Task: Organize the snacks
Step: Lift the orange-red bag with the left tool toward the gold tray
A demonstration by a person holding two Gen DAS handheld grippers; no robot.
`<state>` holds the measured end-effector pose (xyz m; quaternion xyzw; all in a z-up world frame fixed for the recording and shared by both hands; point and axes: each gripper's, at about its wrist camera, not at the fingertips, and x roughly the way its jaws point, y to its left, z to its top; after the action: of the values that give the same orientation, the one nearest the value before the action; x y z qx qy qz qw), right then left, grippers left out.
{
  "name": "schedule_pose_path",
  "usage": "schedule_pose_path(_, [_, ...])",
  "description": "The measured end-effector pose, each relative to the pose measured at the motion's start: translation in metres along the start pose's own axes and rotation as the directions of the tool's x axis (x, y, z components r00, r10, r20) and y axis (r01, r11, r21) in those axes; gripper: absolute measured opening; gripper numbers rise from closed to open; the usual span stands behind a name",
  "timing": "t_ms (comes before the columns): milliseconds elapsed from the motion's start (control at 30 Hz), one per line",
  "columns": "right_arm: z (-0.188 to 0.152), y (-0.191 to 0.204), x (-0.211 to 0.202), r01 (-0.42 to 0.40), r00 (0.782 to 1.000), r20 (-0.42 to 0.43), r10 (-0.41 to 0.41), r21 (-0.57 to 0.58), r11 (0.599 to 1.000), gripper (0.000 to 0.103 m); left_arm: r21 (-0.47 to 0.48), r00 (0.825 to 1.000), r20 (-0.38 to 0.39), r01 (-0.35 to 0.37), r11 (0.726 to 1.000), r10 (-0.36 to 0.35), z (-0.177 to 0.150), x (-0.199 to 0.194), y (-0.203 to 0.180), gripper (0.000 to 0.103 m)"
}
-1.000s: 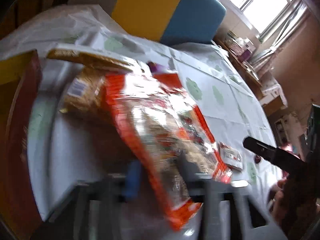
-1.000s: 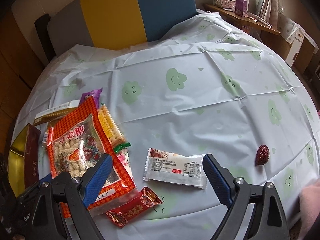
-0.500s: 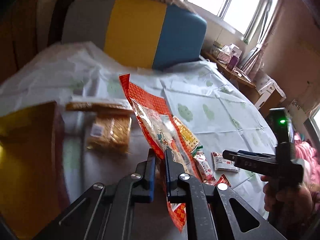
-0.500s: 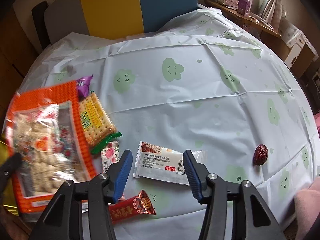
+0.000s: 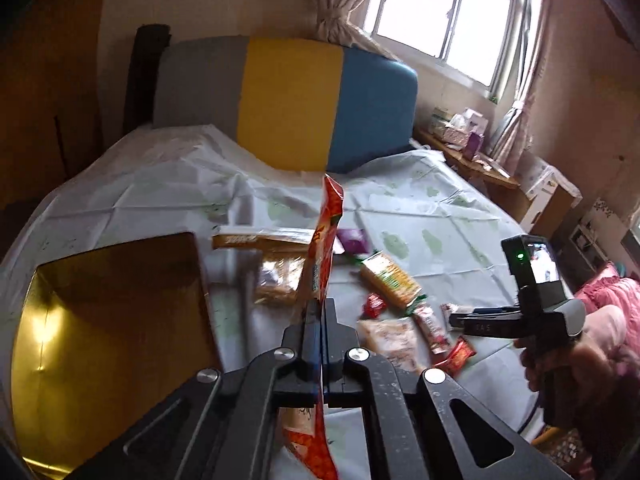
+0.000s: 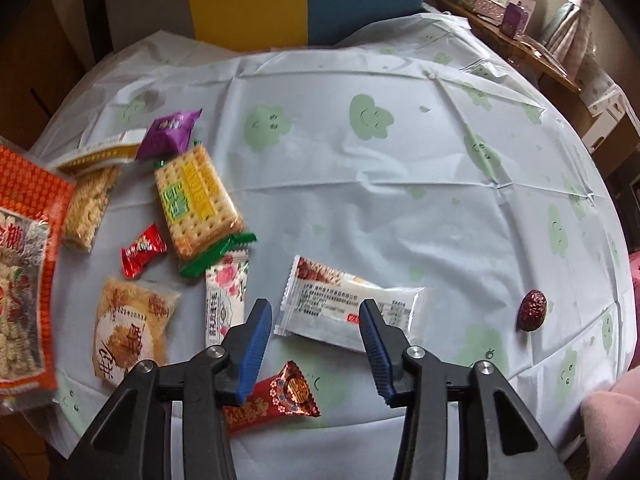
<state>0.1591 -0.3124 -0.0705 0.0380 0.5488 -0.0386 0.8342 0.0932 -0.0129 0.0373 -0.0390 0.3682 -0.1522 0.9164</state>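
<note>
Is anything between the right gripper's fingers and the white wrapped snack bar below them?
Nothing visible. The right gripper hangs over the white wrapped snack bar, its fingers having just been closing, not yet pressing. The red candy lies nearer the camera, outside the gap.

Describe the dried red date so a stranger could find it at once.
On the pale tablecloth with green smiley clouds, the wrapped snacks cluster at the left. The date lies alone far right, past the long white packet: small, wrinkled, dark red, the only unwrapped item.
</note>
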Motion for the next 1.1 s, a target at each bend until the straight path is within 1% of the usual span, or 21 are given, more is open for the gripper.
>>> schedule_pose_path(67, [-0.003, 0.003, 0.004, 0.004, 1.0, -0.023, -0.005, -0.013, 1.0, 0.046, -0.007, 1.0, -0.024, 0.005, 1.0, -0.005, -0.005, 0.004, 0.003, 0.0])
schedule_pose_path(133, [-0.005, 0.005, 0.006, 0.01, 1.0, -0.029, -0.011, -0.025, 1.0, 0.046, 0.005, 0.999, -0.039, -0.027, 1.0, 0.028, -0.011, 0.008, 0.001, 0.0])
schedule_pose_path(200, [-0.007, 0.007, 0.007, 0.011, 0.999, -0.032, -0.012, -0.027, 1.0, 0.046, 0.052, 0.998, -0.037, -0.055, 0.997, 0.057, -0.014, 0.009, -0.003, 0.001])
schedule_pose_path(267, [-0.008, 0.008, 0.007, 0.016, 0.999, -0.03, -0.016, -0.026, 1.0, 0.046, 0.104, 0.995, -0.058, -0.073, 0.992, 0.079, -0.019, 0.013, -0.008, 0.002])
schedule_pose_path(300, [-0.008, 0.008, 0.006, 0.014, 0.999, -0.03, -0.014, -0.025, 1.0, 0.046, 0.132, 0.993, -0.07, -0.08, 0.988, 0.09, -0.021, 0.016, -0.01, 0.006])
schedule_pose_path(367, [-0.009, 0.009, 0.006, 0.015, 0.999, -0.032, -0.016, -0.026, 1.0, 0.046, 0.18, 0.989, -0.09, -0.097, 0.979, 0.114, -0.024, 0.023, -0.011, 0.007])
schedule_pose_path(467, [-0.011, 0.01, 0.004, 0.011, 0.999, -0.032, -0.012, -0.024, 1.0, 0.046, 0.192, 0.986, -0.117, -0.094, 0.977, 0.118, -0.028, 0.03, -0.007, 0.008])
schedule_pose_path(533, [-0.009, 0.01, 0.004, 0.009, 0.999, -0.033, -0.01, -0.025, 1.0, 0.046, 0.189, 0.986, -0.12, -0.091, 0.978, 0.114, -0.031, 0.035, -0.003, 0.005])
schedule_pose_path(600, [-0.008, 0.012, 0.002, 0.01, 0.999, -0.03, -0.011, -0.033, 0.999, 0.046, 0.167, 0.987, -0.103, -0.108, 0.98, 0.126, -0.031, 0.034, 0.0, 0.002])
schedule_pose_path(633, [-0.008, 0.013, 0.001, 0.011, 1.0, -0.026, -0.012, -0.038, 0.999, 0.046, 0.129, 0.988, -0.099, -0.109, 0.986, 0.122, -0.03, 0.032, 0.005, 0.001])
schedule_pose_path(700, [-0.008, 0.016, 0.0, 0.02, 1.0, -0.02, -0.021, -0.047, 0.999, 0.046, 0.03, 0.993, -0.079, -0.082, 0.996, 0.084, -0.024, 0.022, 0.017, 0.0])
schedule_pose_path(733, [-0.008, 0.017, 0.0, 0.023, 1.0, -0.018, -0.024, -0.05, 0.998, 0.046, 0.005, 0.995, -0.06, -0.077, 0.997, 0.077, -0.021, 0.017, 0.021, 0.0])
schedule_pose_path(767, [-0.008, 0.018, -0.002, 0.027, 1.0, -0.013, -0.028, -0.055, 0.998, 0.04, -0.016, 0.997, -0.039, -0.073, 0.997, 0.072, -0.019, 0.01, 0.023, 0.0])
schedule_pose_path(867, [-0.008, 0.021, -0.004, 0.033, 0.999, -0.005, -0.033, -0.065, 0.997, 0.04, -0.058, 0.999, 0.004, -0.043, 0.997, 0.043, -0.011, -0.008, 0.029, 0.0])
schedule_pose_path(933, [-0.009, 0.024, -0.006, 0.04, 0.999, -0.006, -0.04, -0.07, 0.997, 0.04, -0.093, 0.998, 0.05, -0.023, 0.995, 0.028, -0.004, -0.025, 0.035, 0.0])
schedule_pose_path(1033, [-0.011, 0.027, -0.007, 0.047, 0.999, -0.001, -0.047, -0.076, 0.996, 0.04, -0.147, 0.994, 0.105, -0.021, 0.989, 0.037, 0.006, -0.046, 0.051, 0.0])
schedule_pose_path(1100, [-0.014, 0.028, -0.008, 0.059, 0.998, 0.009, -0.059, -0.081, 0.995, 0.04, -0.174, 0.99, 0.127, -0.046, 0.984, 0.068, 0.01, -0.056, 0.064, 0.0])
